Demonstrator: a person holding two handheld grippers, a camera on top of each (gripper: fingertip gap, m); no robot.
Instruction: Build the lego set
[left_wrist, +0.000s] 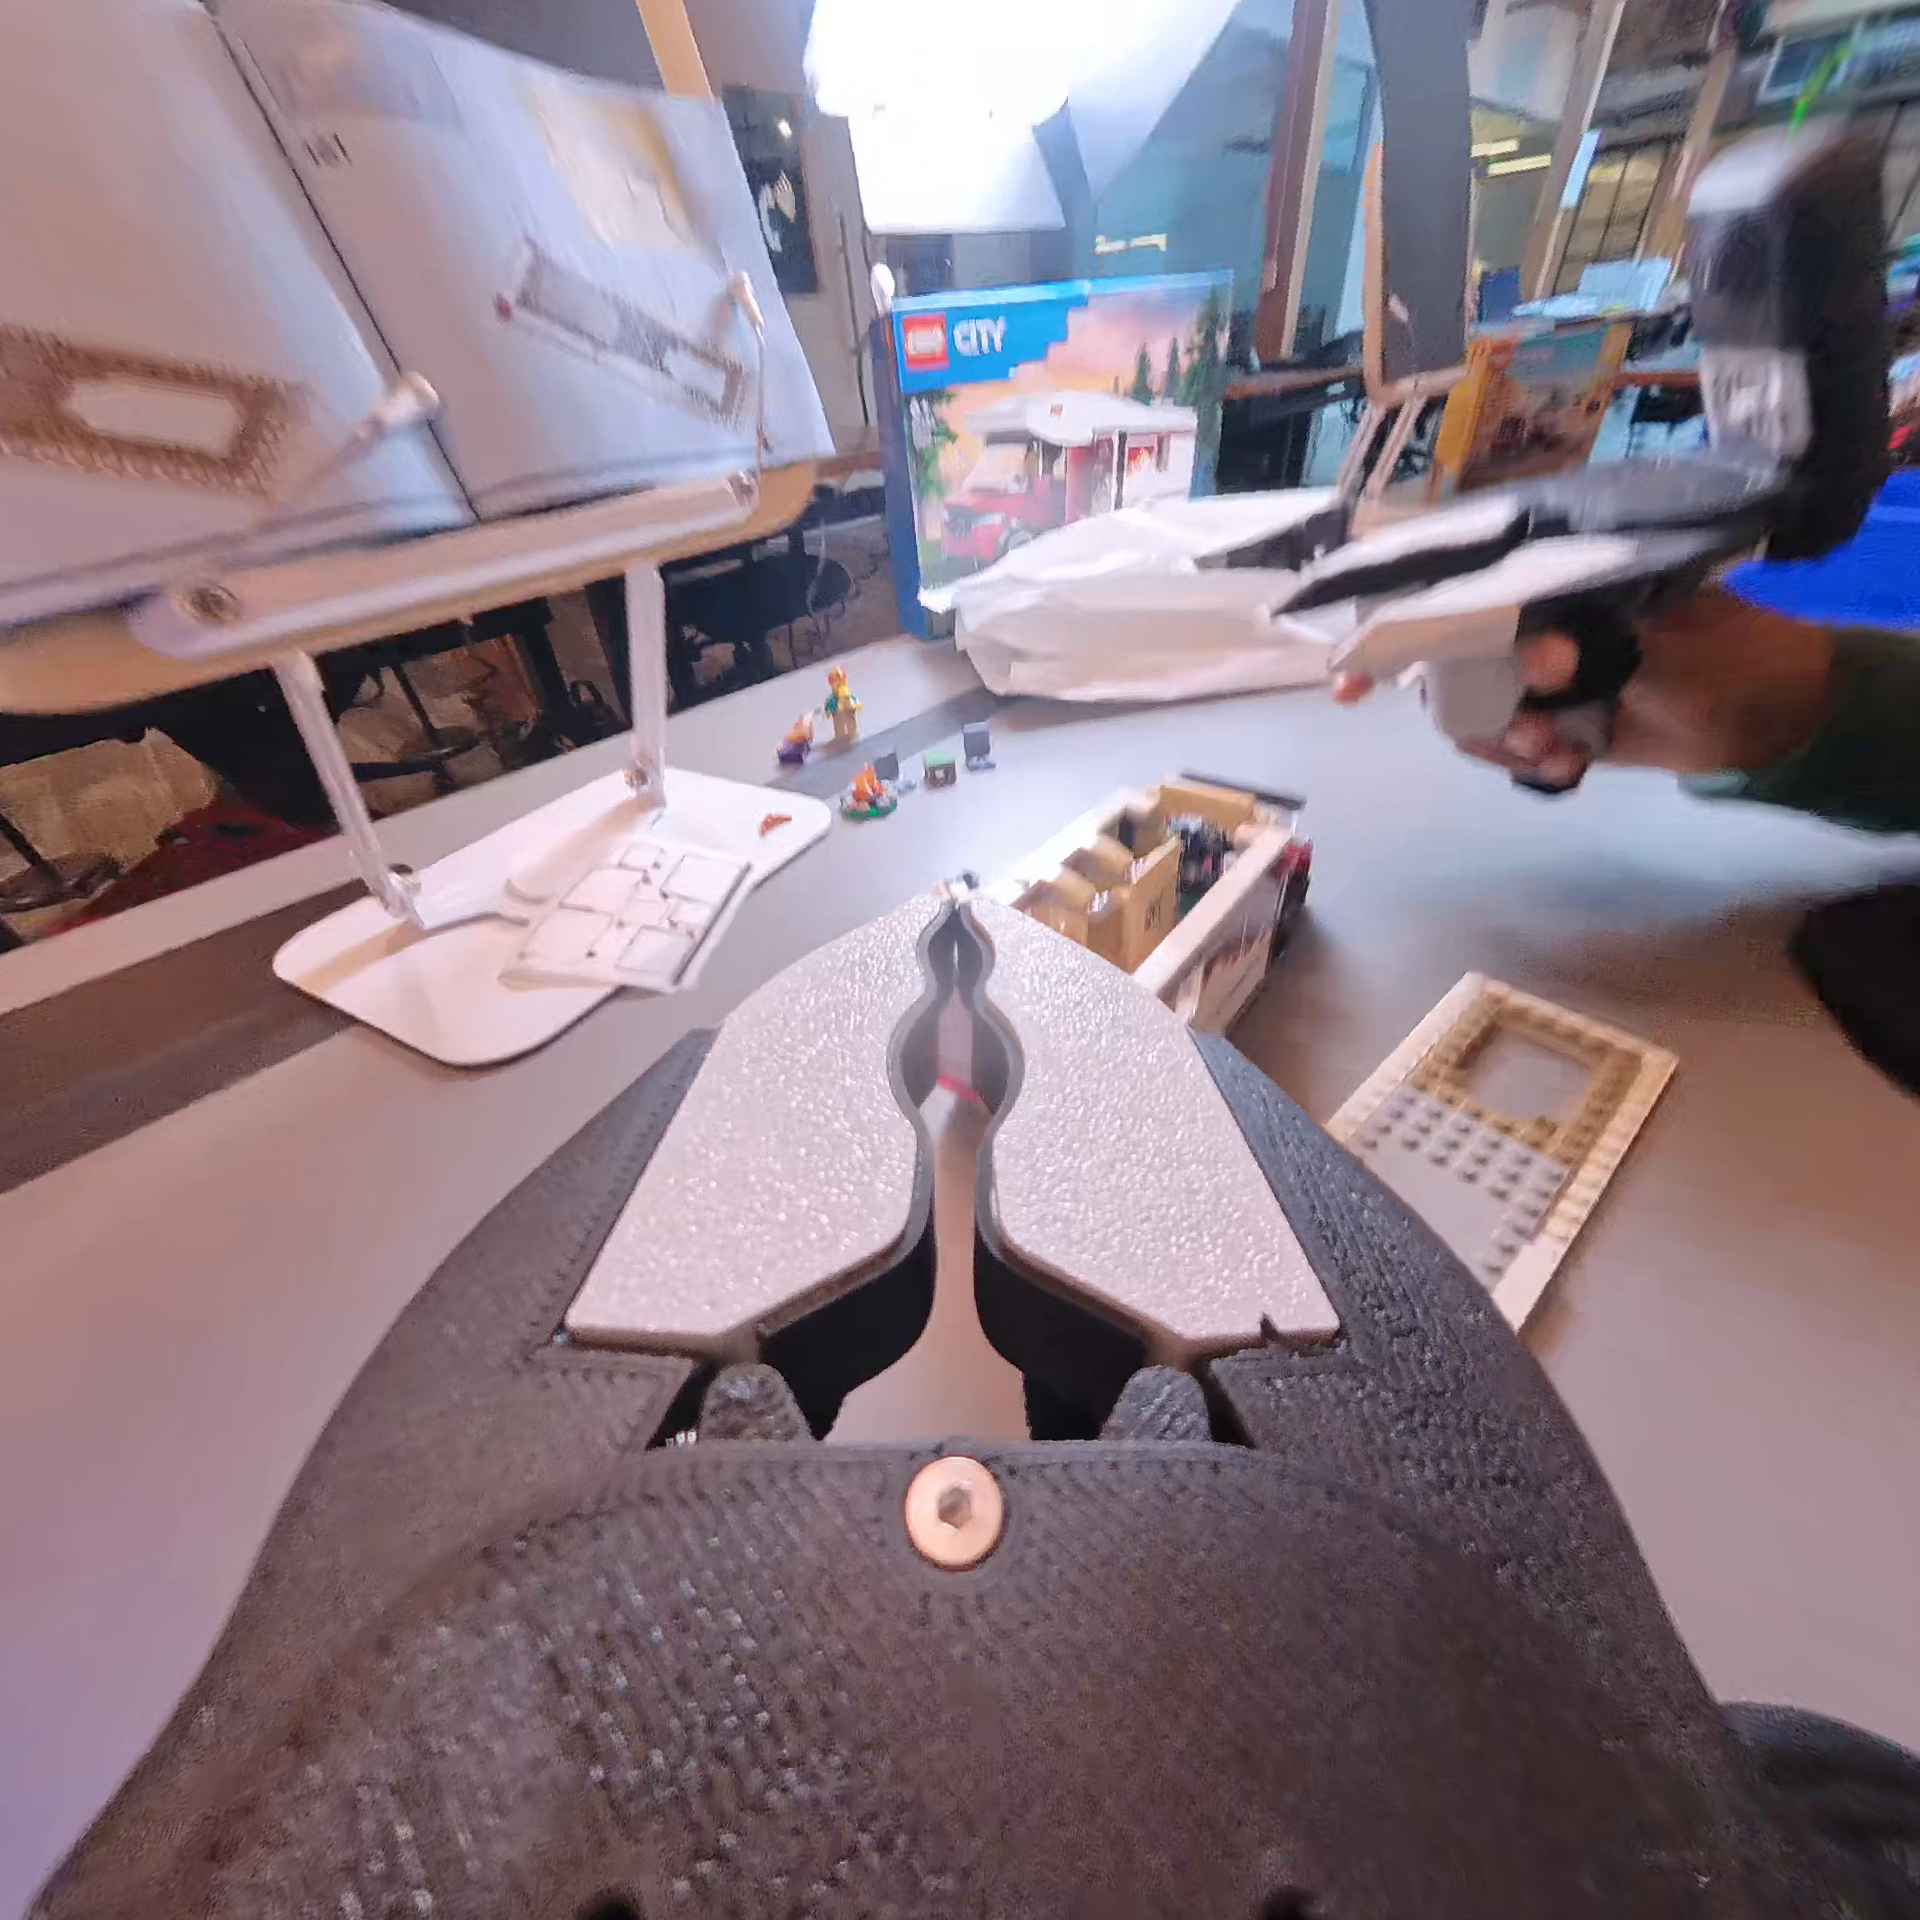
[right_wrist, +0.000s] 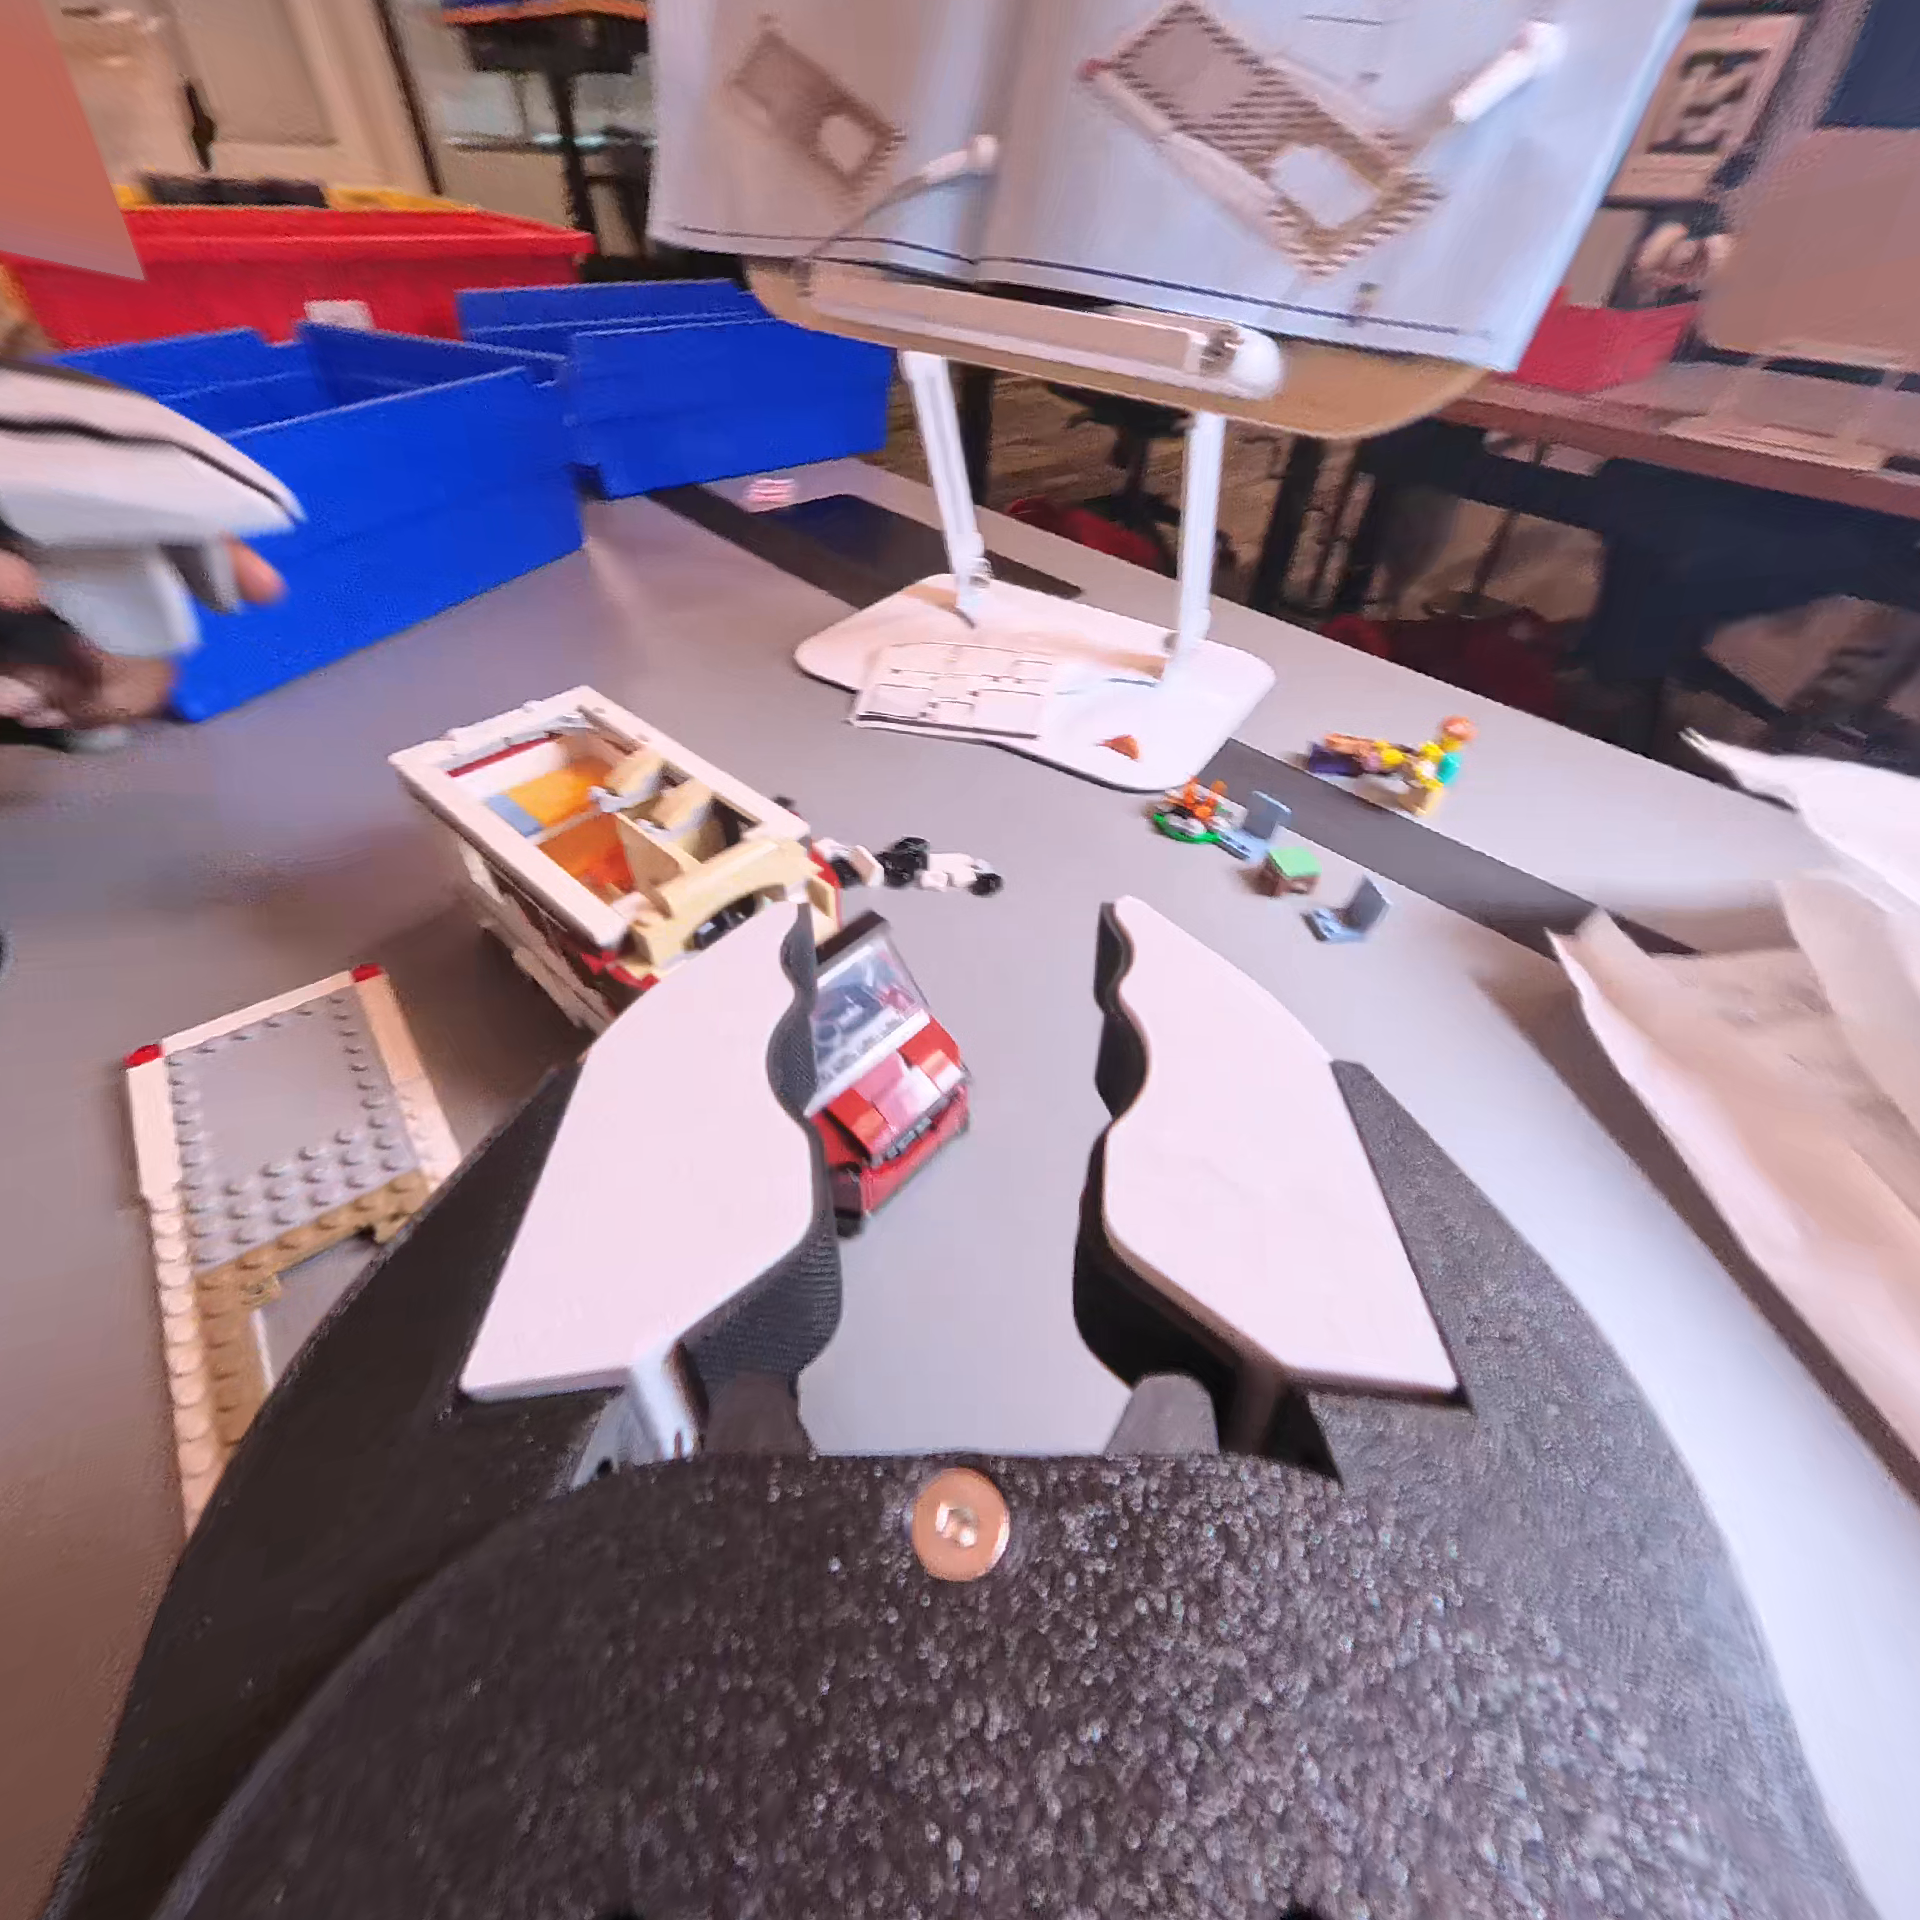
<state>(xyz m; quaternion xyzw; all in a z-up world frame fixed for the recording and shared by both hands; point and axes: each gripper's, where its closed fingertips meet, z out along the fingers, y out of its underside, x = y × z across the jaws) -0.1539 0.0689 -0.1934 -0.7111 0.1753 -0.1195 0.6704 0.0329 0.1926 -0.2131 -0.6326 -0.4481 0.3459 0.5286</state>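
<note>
We see bright daylight, a blown-out window (left_wrist: 935, 104) glaring up top, motion blur nearly everywhere, and wide-angle bending at the edges.

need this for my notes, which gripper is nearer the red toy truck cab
Right. The right gripper hangs open just above the red truck cab; the left gripper is shut, across the camper.

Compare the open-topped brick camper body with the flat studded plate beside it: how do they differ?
Shape: the camper body is a walled box, open on top; the studded plate lies flat. Colour: the camper body is white with orange and tan fittings inside; the studded plate is grey and tan. Both are brick-built and rest on the grey table.
</note>
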